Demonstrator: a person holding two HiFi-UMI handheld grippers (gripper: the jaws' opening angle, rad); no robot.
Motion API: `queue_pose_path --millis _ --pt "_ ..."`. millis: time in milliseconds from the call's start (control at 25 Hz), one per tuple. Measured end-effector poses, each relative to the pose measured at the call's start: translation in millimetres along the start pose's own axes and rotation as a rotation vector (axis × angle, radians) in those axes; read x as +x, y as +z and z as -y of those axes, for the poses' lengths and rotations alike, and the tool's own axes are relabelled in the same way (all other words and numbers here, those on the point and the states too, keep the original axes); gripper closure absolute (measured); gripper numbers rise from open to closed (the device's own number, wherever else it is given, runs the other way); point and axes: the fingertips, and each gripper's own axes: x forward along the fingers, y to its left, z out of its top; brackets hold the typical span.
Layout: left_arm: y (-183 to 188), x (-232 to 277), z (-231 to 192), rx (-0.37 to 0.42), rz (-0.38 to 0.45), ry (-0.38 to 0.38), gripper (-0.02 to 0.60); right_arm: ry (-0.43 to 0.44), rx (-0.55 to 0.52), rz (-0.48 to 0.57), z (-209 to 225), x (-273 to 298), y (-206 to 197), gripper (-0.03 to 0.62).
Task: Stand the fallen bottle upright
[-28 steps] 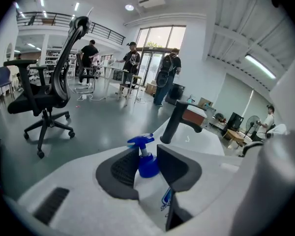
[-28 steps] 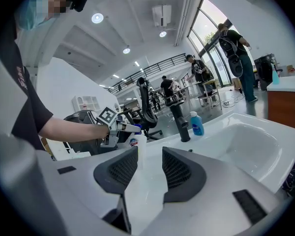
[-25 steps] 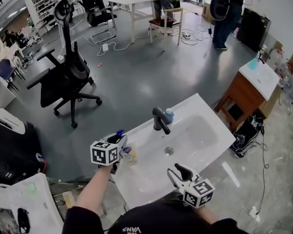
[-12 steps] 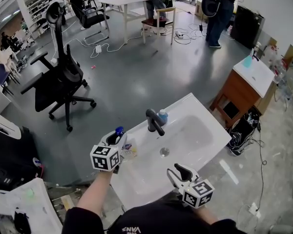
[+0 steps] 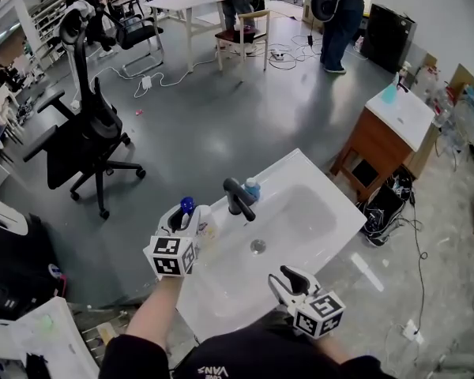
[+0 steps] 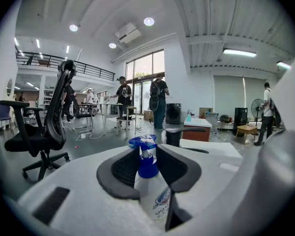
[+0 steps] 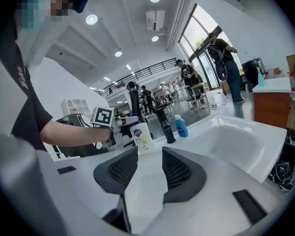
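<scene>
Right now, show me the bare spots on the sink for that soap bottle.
Free: the sink ledge from the blue bottle to the far corner, and the flat stretch between the left gripper and right gripper. Crowded: around the tap, beside the held soap bottle.
</scene>
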Motion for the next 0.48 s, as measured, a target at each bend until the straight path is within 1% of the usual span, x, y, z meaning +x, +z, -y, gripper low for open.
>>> queue_pose_path --millis 200,480 --pt "5 8 7 0.035 0.038 0.021 0.465 -0.021 0.007 0.002 7 -6 0 0.447" --pt "8 17 11 0.076 0.069 0.043 0.465 -0.034 0.013 0.001 16 -9 -2 0.447"
